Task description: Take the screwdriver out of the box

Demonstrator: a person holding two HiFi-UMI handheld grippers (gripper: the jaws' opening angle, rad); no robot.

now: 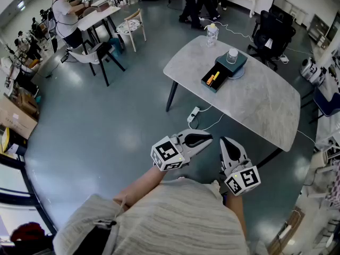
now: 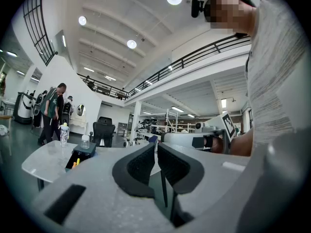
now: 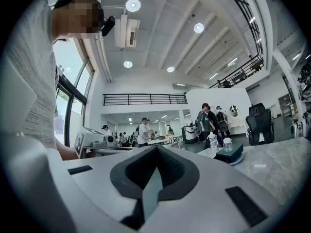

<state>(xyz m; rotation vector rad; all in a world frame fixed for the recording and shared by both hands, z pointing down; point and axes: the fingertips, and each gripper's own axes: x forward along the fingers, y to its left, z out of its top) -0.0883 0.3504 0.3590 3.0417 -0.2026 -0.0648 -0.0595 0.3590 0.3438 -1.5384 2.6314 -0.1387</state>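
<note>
A dark teal box (image 1: 223, 70) sits on the grey table (image 1: 265, 105), its drawer pulled open with an orange and yellow screwdriver (image 1: 213, 78) lying inside. Both grippers hang close to the person's body, well short of the table. My left gripper (image 1: 209, 138) is shut and holds nothing; my right gripper (image 1: 226, 141) beside it also looks shut and empty. From the left gripper view (image 2: 156, 145) the box (image 2: 83, 153) and screwdriver (image 2: 76, 163) show far off at left. In the right gripper view (image 3: 156, 147) the box (image 3: 229, 153) lies far right.
A small jar (image 1: 232, 55) stands on the box and a bottle (image 1: 212, 34) on the table's far corner. A power strip (image 1: 193, 113) with cable lies on the floor under the table. A black office chair (image 1: 272, 31) stands beyond; people, tables and chairs fill the far left.
</note>
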